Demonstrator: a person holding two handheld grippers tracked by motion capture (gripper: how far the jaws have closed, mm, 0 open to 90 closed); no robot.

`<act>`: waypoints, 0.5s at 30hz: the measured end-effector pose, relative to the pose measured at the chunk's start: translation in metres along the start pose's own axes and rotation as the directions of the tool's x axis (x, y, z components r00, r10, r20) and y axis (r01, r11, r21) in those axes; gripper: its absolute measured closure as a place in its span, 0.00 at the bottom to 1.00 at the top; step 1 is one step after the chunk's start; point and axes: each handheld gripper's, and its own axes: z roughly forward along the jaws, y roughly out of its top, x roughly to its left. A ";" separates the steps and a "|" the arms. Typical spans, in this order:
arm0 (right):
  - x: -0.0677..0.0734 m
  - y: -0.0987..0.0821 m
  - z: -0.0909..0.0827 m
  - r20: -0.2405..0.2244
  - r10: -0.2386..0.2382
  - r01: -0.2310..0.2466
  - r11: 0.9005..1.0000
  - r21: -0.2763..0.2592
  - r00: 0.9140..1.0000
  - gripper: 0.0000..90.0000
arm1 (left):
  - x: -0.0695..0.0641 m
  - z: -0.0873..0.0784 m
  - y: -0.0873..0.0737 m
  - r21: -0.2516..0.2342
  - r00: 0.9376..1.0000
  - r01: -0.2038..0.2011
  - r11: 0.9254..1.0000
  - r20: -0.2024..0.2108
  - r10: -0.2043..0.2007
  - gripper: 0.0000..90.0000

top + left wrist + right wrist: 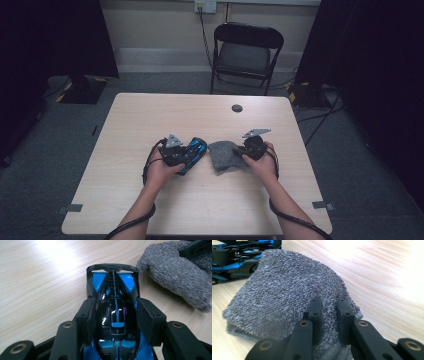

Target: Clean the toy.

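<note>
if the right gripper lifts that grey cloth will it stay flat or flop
It would probably flop: the grey cloth is soft, fuzzy towelling lying folded, and it already bunches where the right gripper pinches it. It looks light and unlikely to slip, since the pile should catch on the fingers. The folded layers may fall open.

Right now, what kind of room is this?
Probably a lab or studio for recording: one bare wooden table, a folding chair, dark curtains at the sides and cables across the grey carpet.
</note>
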 end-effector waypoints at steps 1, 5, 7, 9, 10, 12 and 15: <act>-0.001 0.000 -0.001 -0.002 0.006 -0.006 1.000 -0.001 1.000 0.86 | 0.000 0.000 0.000 0.001 1.000 -0.001 1.000 0.000 0.001 0.56; -0.004 -0.001 -0.004 0.011 0.026 -0.026 1.000 -0.014 1.000 0.86 | 0.000 0.000 0.000 0.000 1.000 -0.001 1.000 0.000 0.001 0.56; -0.007 -0.002 -0.007 0.011 0.033 -0.033 0.999 -0.026 0.999 0.86 | 0.000 0.000 0.000 -0.002 1.000 0.001 1.000 0.000 -0.001 0.56; -0.009 -0.002 -0.009 0.008 0.043 -0.043 0.998 -0.035 0.999 0.86 | 0.000 0.000 0.000 -0.003 1.000 0.002 1.000 0.001 -0.002 0.56; -0.010 -0.003 -0.011 0.005 0.048 -0.048 0.998 -0.039 0.999 0.86 | 0.000 0.000 0.000 -0.002 1.000 0.001 1.000 0.001 -0.001 0.56; -0.011 -0.004 -0.014 -0.007 0.061 -0.061 0.997 -0.049 0.998 0.86 | 0.000 0.000 0.000 0.000 1.000 0.001 1.000 0.000 -0.001 0.56; -0.011 -0.006 -0.019 -0.022 0.058 -0.059 0.996 -0.066 0.998 0.86 | 0.000 0.000 0.000 -0.002 1.000 0.001 1.000 0.001 -0.001 0.56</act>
